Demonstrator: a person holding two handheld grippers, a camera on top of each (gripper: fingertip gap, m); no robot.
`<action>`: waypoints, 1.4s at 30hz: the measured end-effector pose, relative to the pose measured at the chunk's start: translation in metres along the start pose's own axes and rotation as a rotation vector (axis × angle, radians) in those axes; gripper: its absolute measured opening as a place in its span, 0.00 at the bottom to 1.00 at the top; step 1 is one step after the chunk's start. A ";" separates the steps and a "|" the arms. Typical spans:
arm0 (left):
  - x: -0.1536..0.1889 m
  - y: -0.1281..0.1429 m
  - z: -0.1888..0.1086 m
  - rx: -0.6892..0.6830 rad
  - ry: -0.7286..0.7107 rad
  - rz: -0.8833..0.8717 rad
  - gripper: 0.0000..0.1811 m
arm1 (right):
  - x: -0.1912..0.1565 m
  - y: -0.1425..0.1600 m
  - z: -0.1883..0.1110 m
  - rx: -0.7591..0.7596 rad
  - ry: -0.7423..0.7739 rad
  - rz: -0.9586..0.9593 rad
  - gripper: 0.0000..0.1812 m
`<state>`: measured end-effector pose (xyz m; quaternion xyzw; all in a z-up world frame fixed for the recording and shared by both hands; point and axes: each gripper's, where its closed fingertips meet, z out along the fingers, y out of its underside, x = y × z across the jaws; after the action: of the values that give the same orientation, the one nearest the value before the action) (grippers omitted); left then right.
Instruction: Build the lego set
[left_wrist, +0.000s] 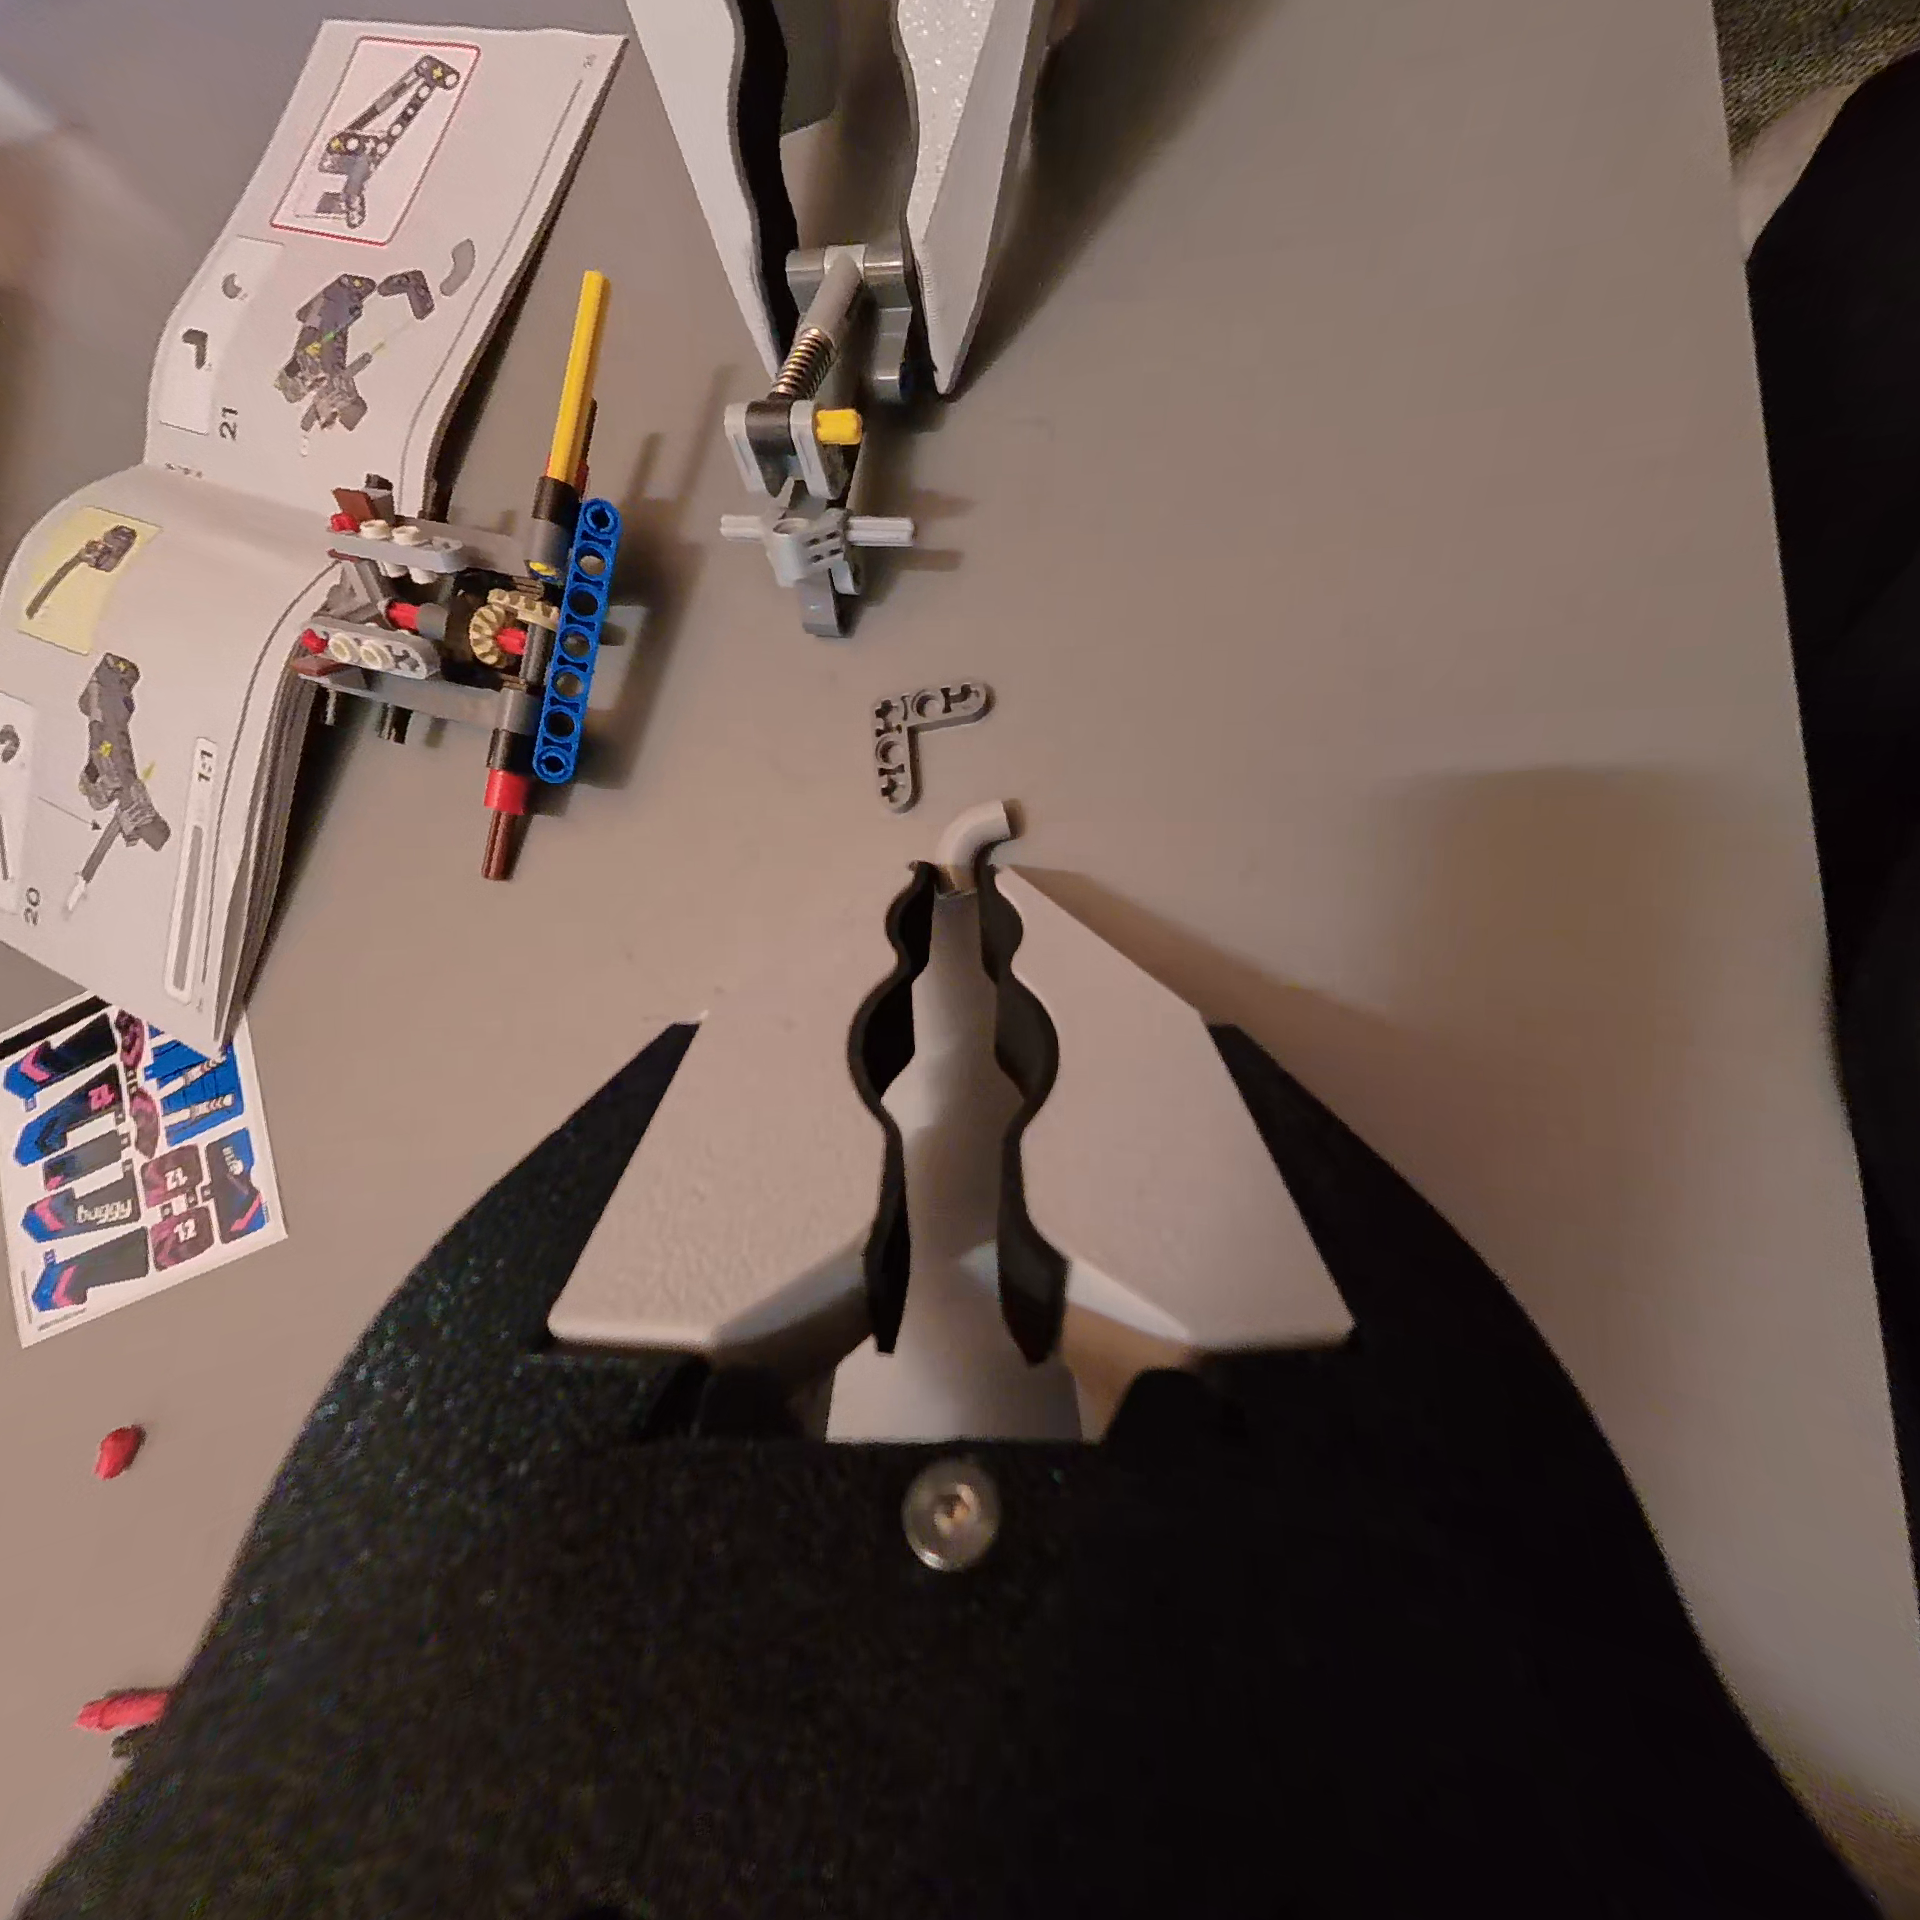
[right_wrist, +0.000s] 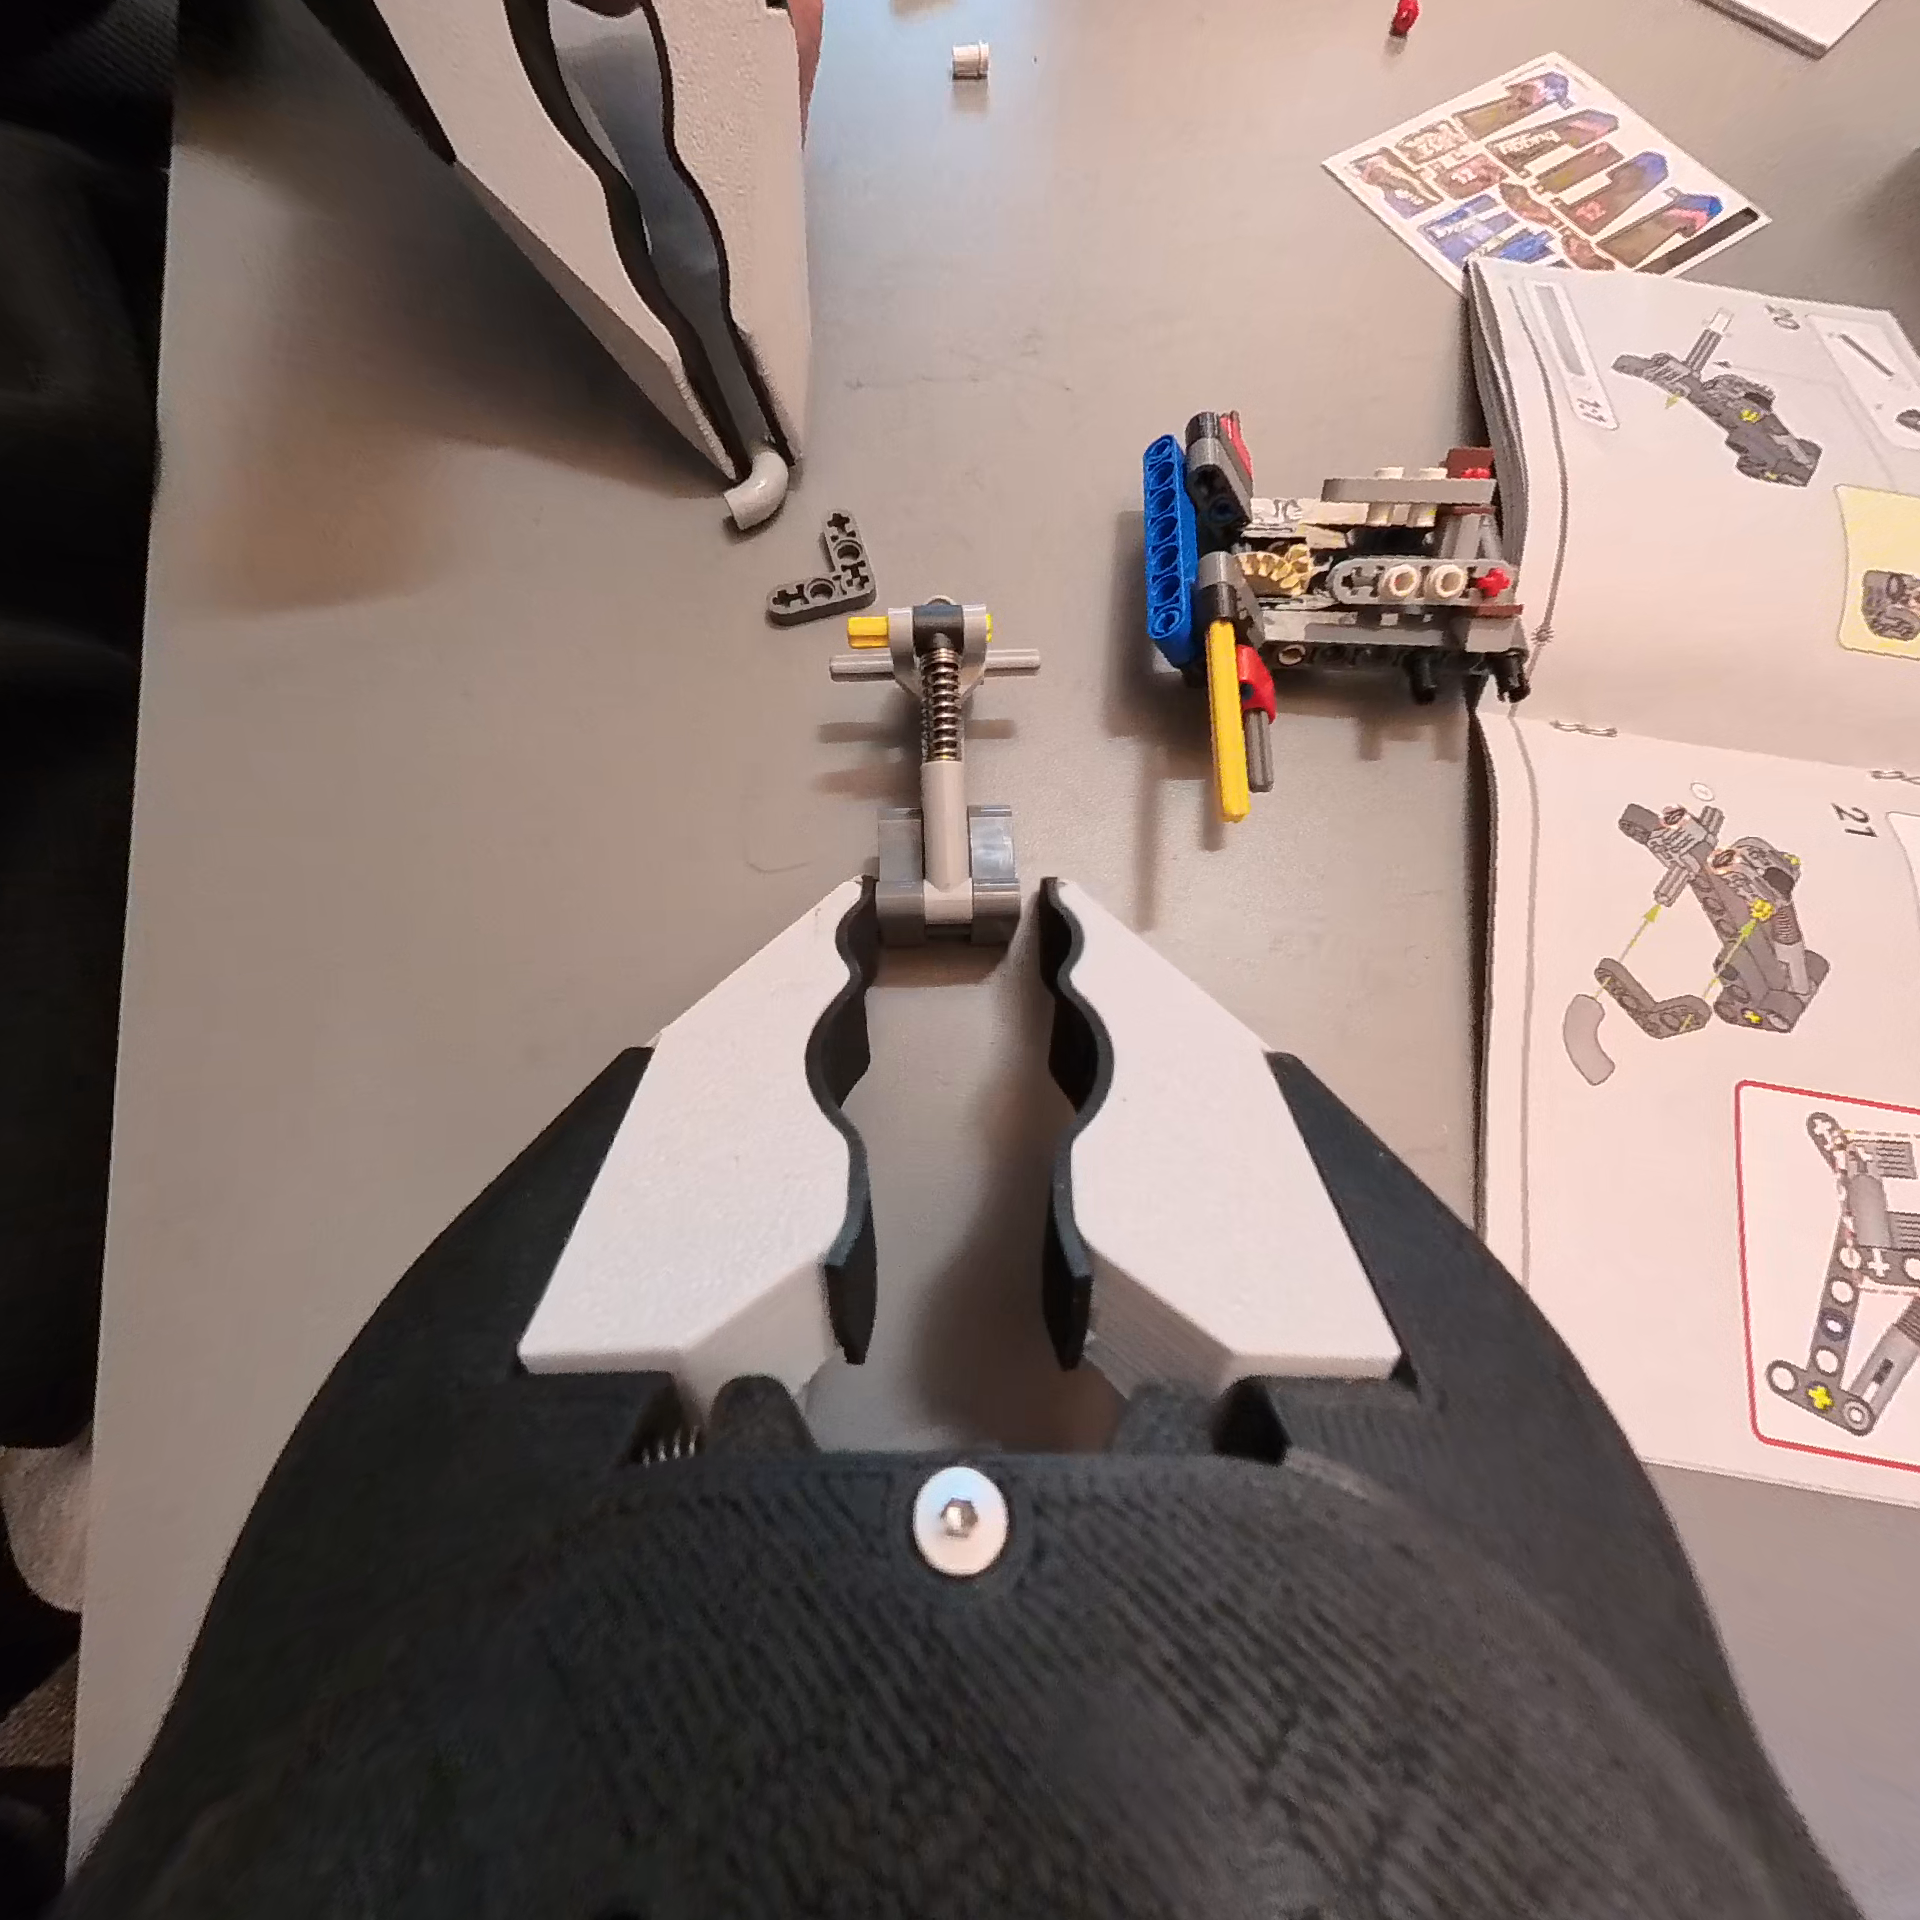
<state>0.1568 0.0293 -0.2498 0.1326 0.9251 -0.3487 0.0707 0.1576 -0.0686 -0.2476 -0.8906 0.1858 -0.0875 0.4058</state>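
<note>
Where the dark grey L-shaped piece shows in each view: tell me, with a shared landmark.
Left wrist view: the L-shaped piece lies centre, just beyond the left gripper.
Right wrist view: upper left of centre.
Shared landmark: the blue beam.

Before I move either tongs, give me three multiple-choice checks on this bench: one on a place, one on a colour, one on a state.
1. Where does the dark grey L-shaped beam lie?
A. On the instruction booklet
B. On the table, between the curved light grey tube and the shock absorber assembly
C. On the sticker sheet

2. What colour is the long holed beam on the chassis assembly?
A. Blue
B. Green
C. White

3. What are the left tongs doing?
A. Standing open over bare table
B. Gripping the yellow axle
C. Pinching the curved light grey tube

Answers: 1 B, it sits alone on the grey table between the tube and the shock absorber assembly; 2 A, the beam is blue; 3 C, the tips close on the tube's end.
</note>
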 end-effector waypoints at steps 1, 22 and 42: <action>0.000 0.000 0.000 0.002 0.001 -0.003 0.03 | 0.000 0.000 0.000 0.000 -0.002 -0.001 0.15; 0.000 0.001 -0.002 0.041 0.050 -0.053 0.05 | -0.001 0.000 0.000 0.000 -0.022 -0.023 0.13; -0.010 -0.003 -0.011 0.102 0.019 -0.085 0.05 | -0.001 0.000 0.000 0.001 -0.025 -0.019 0.13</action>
<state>0.1649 0.0324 -0.2371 0.0997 0.9117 -0.3965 0.0400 0.1570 -0.0686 -0.2477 -0.8932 0.1722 -0.0806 0.4074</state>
